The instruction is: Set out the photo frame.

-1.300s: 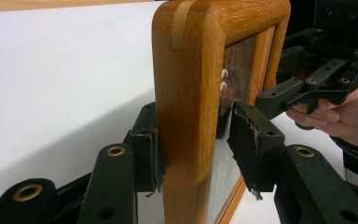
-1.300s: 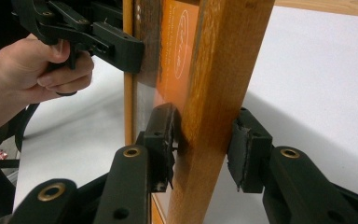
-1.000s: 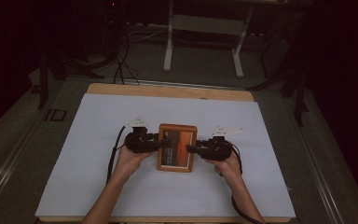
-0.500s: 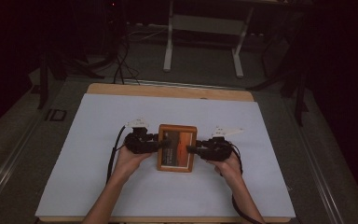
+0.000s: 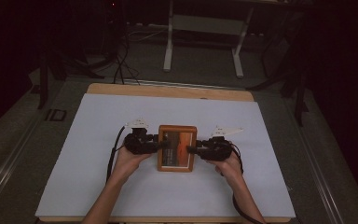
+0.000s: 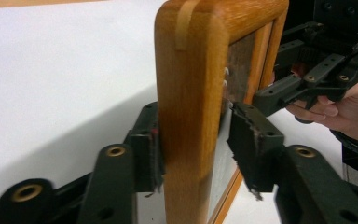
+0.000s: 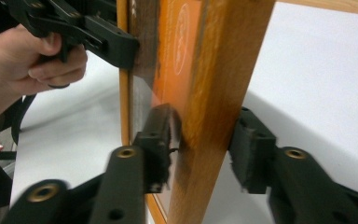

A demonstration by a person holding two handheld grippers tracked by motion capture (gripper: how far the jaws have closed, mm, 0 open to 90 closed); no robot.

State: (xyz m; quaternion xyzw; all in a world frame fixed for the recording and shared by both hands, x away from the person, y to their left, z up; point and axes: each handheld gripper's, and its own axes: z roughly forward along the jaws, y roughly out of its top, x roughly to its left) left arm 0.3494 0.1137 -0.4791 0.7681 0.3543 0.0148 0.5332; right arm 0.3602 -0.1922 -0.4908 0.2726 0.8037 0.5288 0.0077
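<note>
- Wooden picture frame (image 5: 177,148) lies in the middle of the white table cover (image 5: 98,121), between the two grippers, with an orange-brown picture behind its glass.
- From the high view the left gripper (image 5: 164,143) reaches over the frame's left rail and the right gripper (image 5: 191,150) over its right rail; both are dark and small there, so their jaws are hard to make out.
- In the left gripper view the frame's rail stands between the two black jaws. One pad (image 6: 150,158) touches the wood, while the other pad (image 6: 251,142) stands clear of it over the glass, so the grip is released; the jaws have just been opening.
- In the right gripper view the rail again sits between the jaws. The far pad (image 7: 251,144) stands off the wood and the near pad (image 7: 161,142) is blurred, so contact there cannot be told; these jaws have also just been opening.
- Most of the frame is cut off by the edges of both gripper views, and the picture's print is too blurred to read.
- Each gripper view shows the opposite hand (image 6: 340,112) holding its gripper.
</note>
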